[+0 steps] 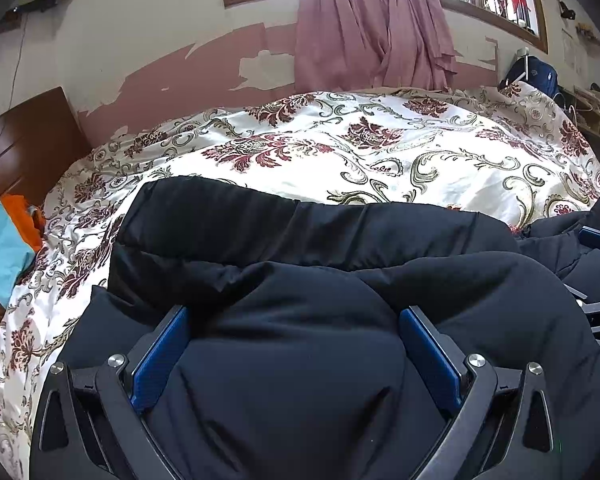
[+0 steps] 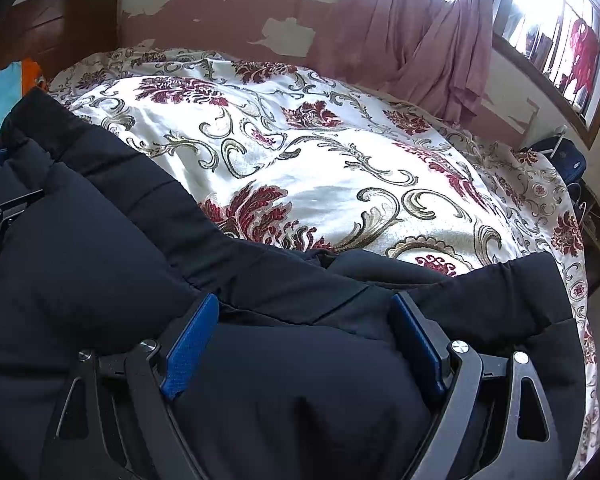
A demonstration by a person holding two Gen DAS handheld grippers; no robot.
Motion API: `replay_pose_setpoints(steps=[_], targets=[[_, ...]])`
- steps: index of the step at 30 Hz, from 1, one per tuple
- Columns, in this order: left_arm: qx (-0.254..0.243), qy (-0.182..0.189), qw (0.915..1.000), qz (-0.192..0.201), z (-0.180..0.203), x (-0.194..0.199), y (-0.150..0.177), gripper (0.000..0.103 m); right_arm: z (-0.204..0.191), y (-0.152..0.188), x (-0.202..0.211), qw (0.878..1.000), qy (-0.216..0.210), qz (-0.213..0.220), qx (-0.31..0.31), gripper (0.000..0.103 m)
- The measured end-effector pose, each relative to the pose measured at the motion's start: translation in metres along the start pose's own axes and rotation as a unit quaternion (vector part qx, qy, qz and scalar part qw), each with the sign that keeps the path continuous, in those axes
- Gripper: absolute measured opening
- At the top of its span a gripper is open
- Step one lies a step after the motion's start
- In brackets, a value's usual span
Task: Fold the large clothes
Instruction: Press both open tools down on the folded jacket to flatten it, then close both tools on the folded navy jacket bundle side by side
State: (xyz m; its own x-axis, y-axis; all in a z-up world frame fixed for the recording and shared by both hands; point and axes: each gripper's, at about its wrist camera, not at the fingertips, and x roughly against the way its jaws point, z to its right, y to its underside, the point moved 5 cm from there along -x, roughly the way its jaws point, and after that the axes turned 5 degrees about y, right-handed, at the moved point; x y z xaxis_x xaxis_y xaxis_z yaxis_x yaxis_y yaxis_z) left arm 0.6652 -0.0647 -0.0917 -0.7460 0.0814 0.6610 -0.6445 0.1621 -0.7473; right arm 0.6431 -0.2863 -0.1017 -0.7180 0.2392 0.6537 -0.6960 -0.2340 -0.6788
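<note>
- Black padded jacket (image 1: 308, 240) lies on the near side of the bed, on the floral bedspread (image 1: 380, 152), bunched into thick rolls with one long band along its far edge.
- It looks soft, puffy and springy, probably light for its bulk; the smooth shell fabric is likely slippery, so folds may slide or puff back up.
- Left tongs (image 1: 294, 348) stand wide apart with a big bulge of the jacket swelling up between the blue pads (image 1: 160, 364); the pads touch the fabric at the sides, but I cannot tell whether they actually pinch it.
- Right tongs (image 2: 304, 344) are likewise wide apart, straddling another mound of the jacket; a true grip cannot be confirmed.
- A better hold, I judge, would be a thin edge such as the far band or hem, not the fat padding.
- Around it: orange and light-blue cloth (image 1: 8, 236) lies at the far left near the wooden headboard (image 1: 24, 140), and a pink curtain (image 1: 372, 28) hangs at the far wall.
- The bedspread beyond the jacket looks open, so nothing appears to block folding away from the near edge.
</note>
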Motion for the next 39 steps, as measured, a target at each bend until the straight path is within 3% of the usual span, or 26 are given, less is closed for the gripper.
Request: replay_pose_setpoints(steps=[11, 20, 26, 30, 33, 37, 39], targets=[[0.010, 0.009, 0.9997, 0.018, -0.004, 0.018, 0.003, 0.103, 0.010, 0.002, 0.026, 0.999, 0.012, 0.037, -0.015, 0.088], [0.069, 0.050, 0.9926, 0.086, -0.026, 0.074, -0.001, 0.103, 0.030, 0.003, 0.080, 0.988, 0.014, 0.146, -0.047, 0.092], [0.108, 0.049, 0.9852, 0.123, -0.066, 0.118, 0.000, 0.103, 0.079, 0.012, 0.114, 0.976, -0.028, 0.170, -0.134, 0.095], [0.114, 0.042, 0.9871, 0.105, -0.092, 0.123, 0.010, 0.103, 0.136, 0.036, 0.115, 0.961, -0.058, 0.144, -0.230, 0.095], [0.125, 0.043, 0.9872, 0.089, -0.106, 0.119, 0.019, 0.103, 0.165, 0.058, 0.109, 0.953, -0.067, 0.125, -0.268, 0.095], [0.144, 0.041, 0.9871, 0.056, -0.119, 0.104, 0.036, 0.103, 0.184, 0.085, 0.096, 0.950, -0.060, 0.107, -0.286, 0.095], [0.152, 0.049, 0.9869, 0.019, -0.123, 0.088, 0.046, 0.103, 0.189, 0.096, 0.088, 0.948, -0.074, 0.098, -0.294, 0.095]])
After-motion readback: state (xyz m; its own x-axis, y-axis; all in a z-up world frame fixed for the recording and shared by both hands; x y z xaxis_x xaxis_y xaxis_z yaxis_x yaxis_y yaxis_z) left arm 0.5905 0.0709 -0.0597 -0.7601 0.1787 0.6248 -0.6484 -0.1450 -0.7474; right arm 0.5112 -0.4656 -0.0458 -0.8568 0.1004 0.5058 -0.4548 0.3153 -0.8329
